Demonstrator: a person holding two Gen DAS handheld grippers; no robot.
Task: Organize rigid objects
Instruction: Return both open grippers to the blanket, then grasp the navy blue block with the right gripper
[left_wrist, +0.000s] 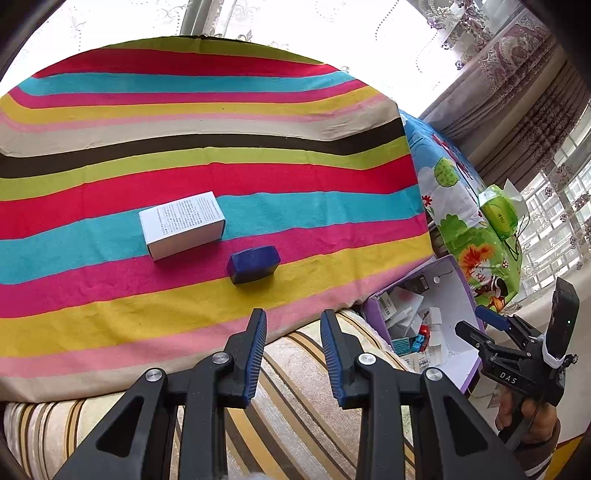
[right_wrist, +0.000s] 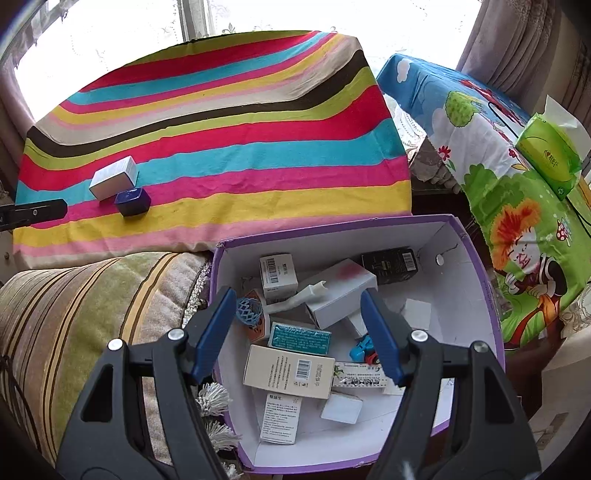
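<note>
On the striped cloth (left_wrist: 221, 122) lie a white carton (left_wrist: 181, 225) and a small dark blue box (left_wrist: 254, 264), close beside each other. My left gripper (left_wrist: 293, 325) hangs short of the blue box, over the cloth's near edge, open with a narrow gap and nothing in it. In the right wrist view the same white carton (right_wrist: 114, 177) and blue box (right_wrist: 133, 201) sit far left. My right gripper (right_wrist: 299, 295) is open and empty above a purple-rimmed white bin (right_wrist: 332, 223) that holds several small cartons and toys. That bin (left_wrist: 469, 295) and right gripper (left_wrist: 491, 328) also show at the left view's right side.
A striped sofa cushion (right_wrist: 92, 295) lies below the cloth's near edge. Right of the bin a cartoon-print cloth (right_wrist: 480, 147) carries a green tissue pack (right_wrist: 550, 155). Curtains and bright windows stand behind. The left gripper's tip (right_wrist: 37, 212) pokes in at the left edge.
</note>
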